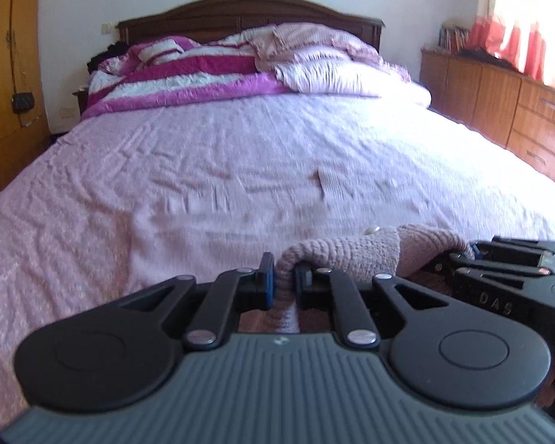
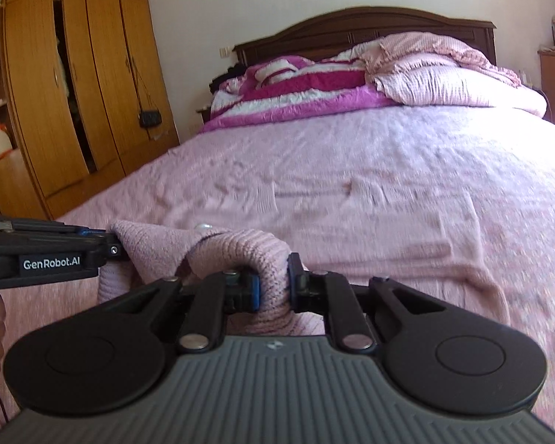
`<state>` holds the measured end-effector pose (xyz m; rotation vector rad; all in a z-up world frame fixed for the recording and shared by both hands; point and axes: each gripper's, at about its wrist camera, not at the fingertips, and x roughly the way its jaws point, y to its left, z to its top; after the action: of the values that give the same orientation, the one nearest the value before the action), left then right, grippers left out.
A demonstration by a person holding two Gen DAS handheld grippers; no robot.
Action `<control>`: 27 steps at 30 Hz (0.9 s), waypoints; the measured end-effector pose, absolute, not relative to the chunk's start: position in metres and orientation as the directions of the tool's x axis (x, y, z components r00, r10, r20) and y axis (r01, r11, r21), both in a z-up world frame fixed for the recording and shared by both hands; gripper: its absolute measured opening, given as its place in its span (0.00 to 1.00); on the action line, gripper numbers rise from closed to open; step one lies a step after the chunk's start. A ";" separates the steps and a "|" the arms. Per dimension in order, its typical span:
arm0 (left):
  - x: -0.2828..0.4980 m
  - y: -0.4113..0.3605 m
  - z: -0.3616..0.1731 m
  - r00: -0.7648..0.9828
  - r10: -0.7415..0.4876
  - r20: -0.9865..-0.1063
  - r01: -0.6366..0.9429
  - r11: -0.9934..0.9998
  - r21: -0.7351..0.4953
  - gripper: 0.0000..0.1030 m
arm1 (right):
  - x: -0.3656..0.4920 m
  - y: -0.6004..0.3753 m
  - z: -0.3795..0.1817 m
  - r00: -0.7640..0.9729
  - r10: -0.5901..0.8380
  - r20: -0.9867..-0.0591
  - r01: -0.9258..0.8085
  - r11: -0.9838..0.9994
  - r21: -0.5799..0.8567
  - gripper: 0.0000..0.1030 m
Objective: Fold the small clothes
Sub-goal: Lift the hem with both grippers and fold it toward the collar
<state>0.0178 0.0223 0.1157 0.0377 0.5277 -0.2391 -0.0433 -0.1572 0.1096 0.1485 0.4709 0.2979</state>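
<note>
A small pink knitted garment is held up between both grippers near the foot of the bed; it also shows in the right wrist view. My left gripper is shut on one edge of it. My right gripper is shut on another edge. The right gripper also shows at the right of the left wrist view, and the left gripper at the left of the right wrist view. A pearly button sits on the knit. The garment's lower part hangs hidden below the grippers.
The bed carries a pink bedspread, with a striped magenta quilt and pink pillows piled at the headboard. A wooden wardrobe stands left of the bed, wooden drawers to the right under a window.
</note>
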 end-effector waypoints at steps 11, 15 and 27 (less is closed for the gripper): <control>0.087 0.017 0.139 0.883 -0.192 -0.429 0.214 0.977 0.004 0.11 | 0.031 -0.151 0.139 0.893 0.306 -0.329 -0.237 0.943 0.232 0.14; 0.123 0.011 0.138 0.887 -0.188 -0.421 0.219 0.976 0.025 0.11 | 0.073 -0.150 0.141 0.898 0.288 -0.334 -0.217 0.948 0.233 0.14; 0.225 -0.005 0.064 0.818 -0.139 -0.558 0.209 0.976 0.063 0.11 | 0.192 -0.144 0.070 0.838 0.214 -0.502 -0.129 0.971 0.199 0.14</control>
<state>0.2248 -0.0050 0.0639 0.1238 0.5846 -0.1857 0.1919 -0.1444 0.0704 0.1597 0.5489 0.1826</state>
